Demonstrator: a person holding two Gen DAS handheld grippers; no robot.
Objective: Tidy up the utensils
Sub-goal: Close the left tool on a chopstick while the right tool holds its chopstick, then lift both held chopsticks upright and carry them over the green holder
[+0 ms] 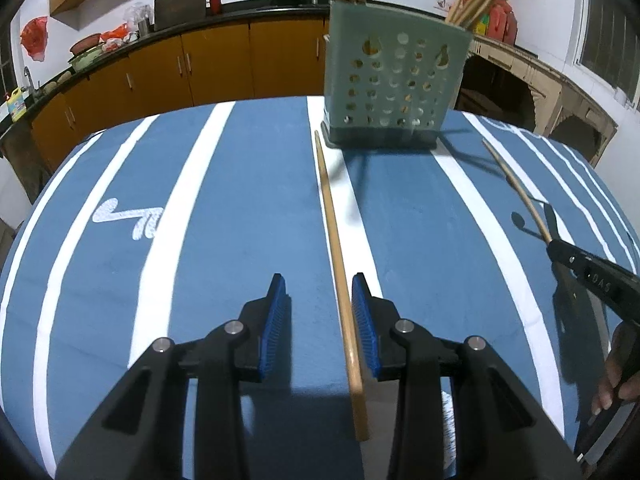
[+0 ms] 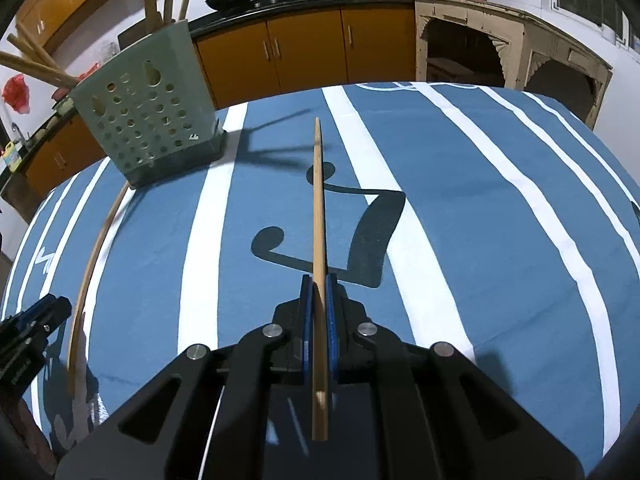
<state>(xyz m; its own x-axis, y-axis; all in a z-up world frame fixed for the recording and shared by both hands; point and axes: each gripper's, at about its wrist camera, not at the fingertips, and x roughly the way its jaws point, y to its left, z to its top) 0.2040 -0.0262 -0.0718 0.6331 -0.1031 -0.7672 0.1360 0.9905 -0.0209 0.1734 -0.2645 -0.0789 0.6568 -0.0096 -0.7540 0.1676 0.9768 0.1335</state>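
Note:
A pale green perforated utensil holder (image 1: pixel 394 80) stands at the table's far side with several wooden chopsticks in it; it also shows in the right wrist view (image 2: pixel 150 106). My left gripper (image 1: pixel 319 292) is open, low over the cloth, with a wooden chopstick (image 1: pixel 338 264) lying on the table between its fingers, close to the right pad. My right gripper (image 2: pixel 318 286) is shut on another wooden chopstick (image 2: pixel 318 208) and holds it above the table, tip pointing forward. It shows at the right of the left wrist view (image 1: pixel 516 188).
The table carries a blue cloth with white stripes (image 1: pixel 240 200). Behind it run orange kitchen cabinets (image 1: pixel 216 60) with a dark counter holding woks and bottles. A pale wooden cabinet (image 2: pixel 500 48) stands at the back right.

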